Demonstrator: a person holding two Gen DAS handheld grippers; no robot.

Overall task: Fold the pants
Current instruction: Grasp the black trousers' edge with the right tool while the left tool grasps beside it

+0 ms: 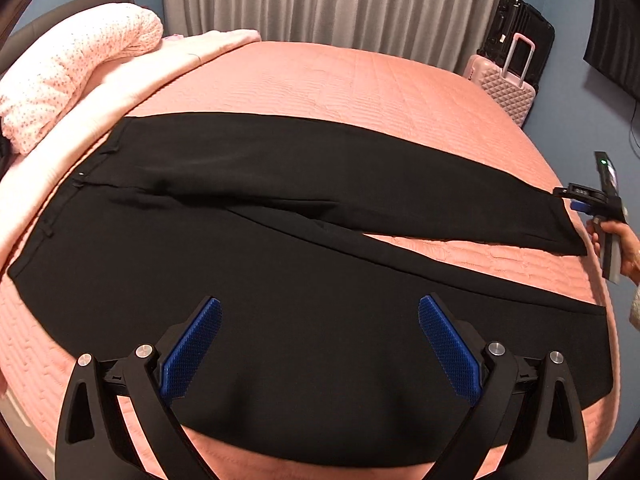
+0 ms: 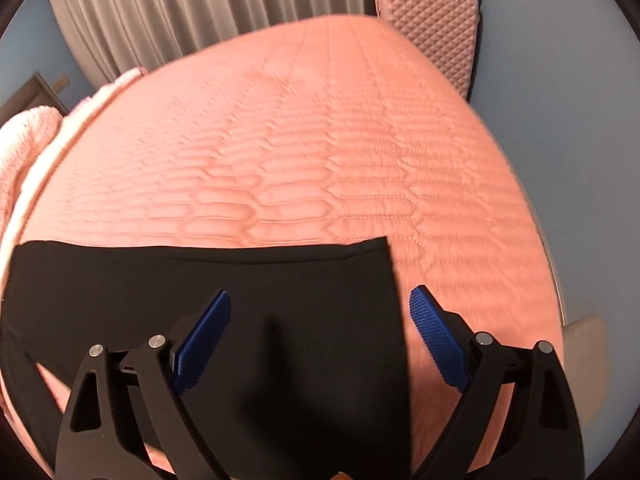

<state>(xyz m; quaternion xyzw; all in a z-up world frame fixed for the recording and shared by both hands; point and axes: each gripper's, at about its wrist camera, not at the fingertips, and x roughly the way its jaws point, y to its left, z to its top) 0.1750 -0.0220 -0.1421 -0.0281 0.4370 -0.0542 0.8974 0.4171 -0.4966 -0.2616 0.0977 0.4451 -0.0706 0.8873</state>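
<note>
Black pants (image 1: 248, 216) lie spread flat on a pink quilted bed (image 1: 344, 80), waistband at the left, both legs running to the right. My left gripper (image 1: 319, 312) hovers open above the near leg, nothing between its blue pads (image 1: 192, 348). In the right wrist view my right gripper (image 2: 320, 304) stands open over the hem end of a pant leg (image 2: 224, 280), its pads apart from the cloth. That gripper (image 1: 576, 196) also shows at the right edge of the left wrist view, held by a hand (image 1: 624, 244) beside the far leg's hem.
A pale pink blanket (image 1: 132, 76) and a dotted pillow (image 1: 68, 68) lie at the bed's left. Grey curtains (image 1: 340, 0) hang behind. A pink suitcase (image 1: 506, 86) and a black one (image 1: 520, 28) stand past the far right corner. The bed's right edge drops off near the hems.
</note>
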